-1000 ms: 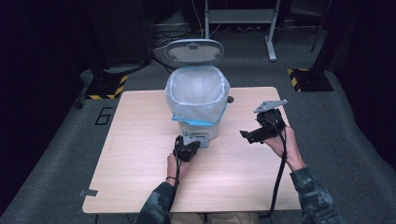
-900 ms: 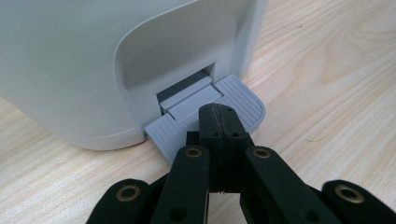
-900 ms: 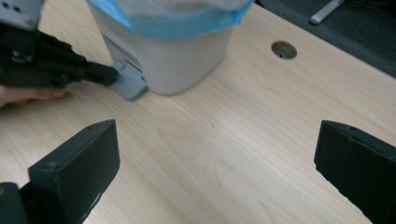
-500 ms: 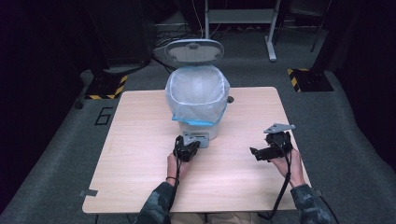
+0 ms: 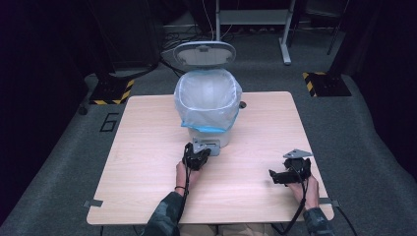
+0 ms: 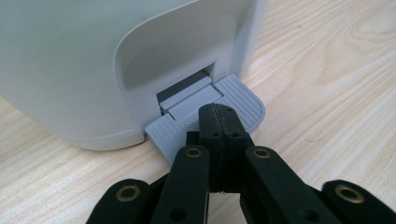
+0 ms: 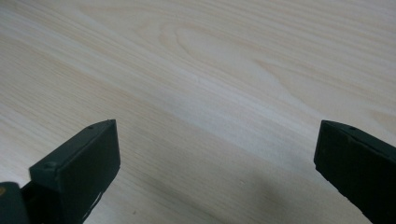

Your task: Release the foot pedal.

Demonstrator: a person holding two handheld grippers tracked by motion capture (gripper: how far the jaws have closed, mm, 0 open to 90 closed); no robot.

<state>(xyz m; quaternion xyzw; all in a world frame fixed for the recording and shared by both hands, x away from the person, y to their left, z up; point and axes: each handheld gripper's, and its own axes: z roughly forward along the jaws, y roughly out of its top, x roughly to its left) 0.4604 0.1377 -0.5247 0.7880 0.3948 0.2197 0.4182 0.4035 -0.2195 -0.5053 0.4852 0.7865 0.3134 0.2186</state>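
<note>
One bin [image 5: 209, 110] stands on the desk [image 5: 142, 147], a little past the middle toward the far edge. It is white, lined with one clear bag [image 5: 206, 96] whose rim folds over the top, and its one lid [image 5: 205, 54] stands raised at the far side. At the near foot of the bin one grey ribbed pedal [image 6: 187, 128] juts out onto the wood.

Two claws are in play. The left claw [image 6: 218, 122] has its jaws pressed together with nothing between them, and their tips rest on top of the pedal, just in front of the bin's wall; in the high view it sits [image 5: 196, 156] right at the near side of the bin. The right claw [image 5: 275, 177] is low over the near right part of the desk, well apart from the bin, its jaws spread wide and empty [image 7: 215, 168] over bare wood.

Nothing lies between either claw and the bin. On the floor beyond the desk are two black-and-yellow striped feet [image 5: 112, 93] and one metal frame [image 5: 255, 17]
</note>
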